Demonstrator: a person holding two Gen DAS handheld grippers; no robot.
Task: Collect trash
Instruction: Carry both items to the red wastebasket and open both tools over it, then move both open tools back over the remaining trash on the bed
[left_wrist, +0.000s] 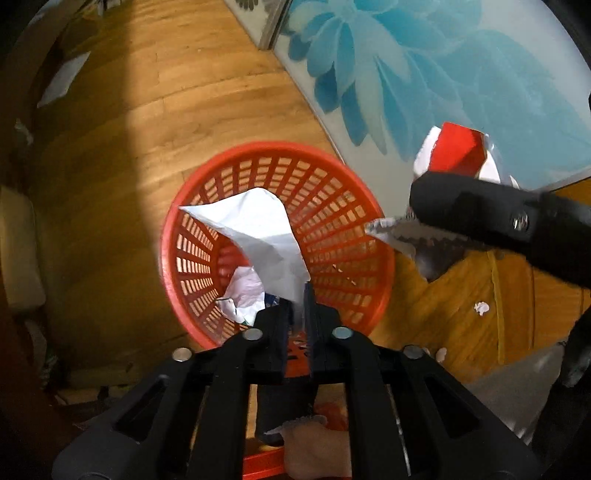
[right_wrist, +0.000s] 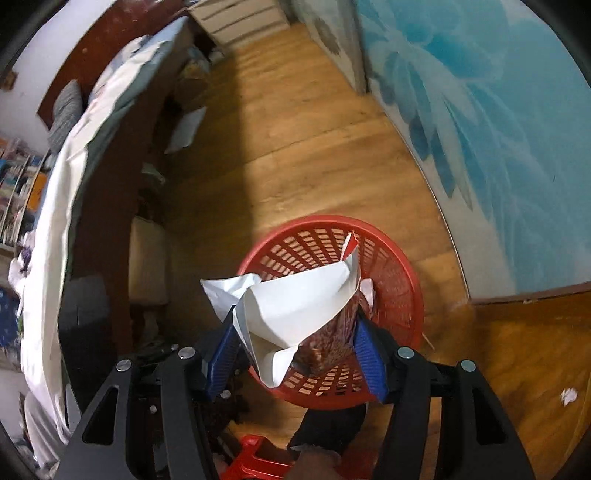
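A red slatted basket (left_wrist: 258, 147) stands on the wooden floor with crumpled white trash (left_wrist: 243, 291) inside. My left gripper (left_wrist: 295, 306) hangs over its near rim, jaws a narrow gap apart. A white paper sheet (left_wrist: 258, 229) has its lower corner at the tips and drapes over the basket's mouth; the pads do not look pressed on it. My right gripper (right_wrist: 295, 315) is shut on a crumpled white, red and brown packet (right_wrist: 295, 310) above the basket (right_wrist: 317, 219). In the left wrist view that packet (left_wrist: 458, 147) sits to the right of the basket.
A wardrobe door with a blue flower print (right_wrist: 480, 110) runs along the right. A bed (right_wrist: 74, 155) lines the left, a white sheet (right_wrist: 186, 127) on the floor beside it. Small white scraps (left_wrist: 481, 308) (right_wrist: 569, 396) lie on the floor right of the basket.
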